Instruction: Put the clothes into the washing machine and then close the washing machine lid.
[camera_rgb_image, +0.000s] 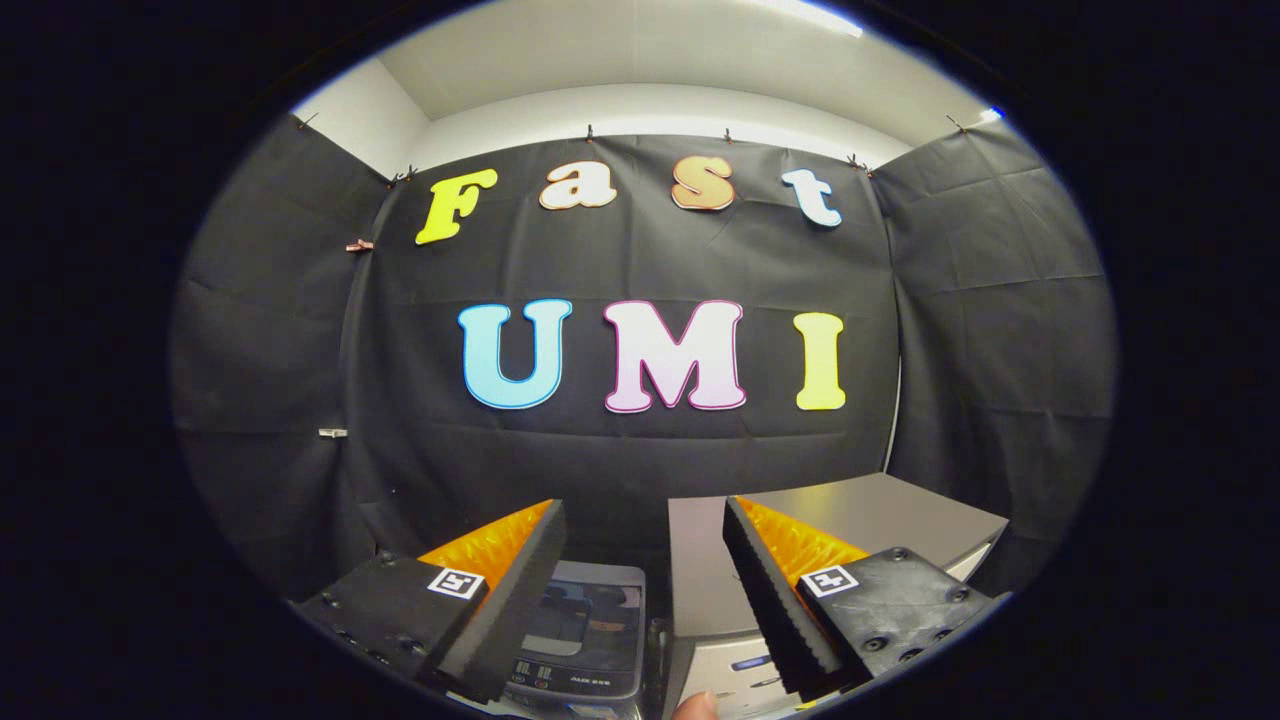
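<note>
The hand-held gripper (645, 590) is open, holding nothing. Between its fingers sits a small washer (585, 640) with its lid down; a grey cabinet (880, 510) stands just beside it.

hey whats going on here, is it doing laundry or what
A person is holding the gripper up in a black-cloth booth, its fingers open with nothing between them. Between and below the fingers sits a small washing machine with its lid down. To its right stands a larger grey appliance. A fingertip shows at the bottom. No clothes have been picked up, so the laundry task looks not yet begun.
</note>
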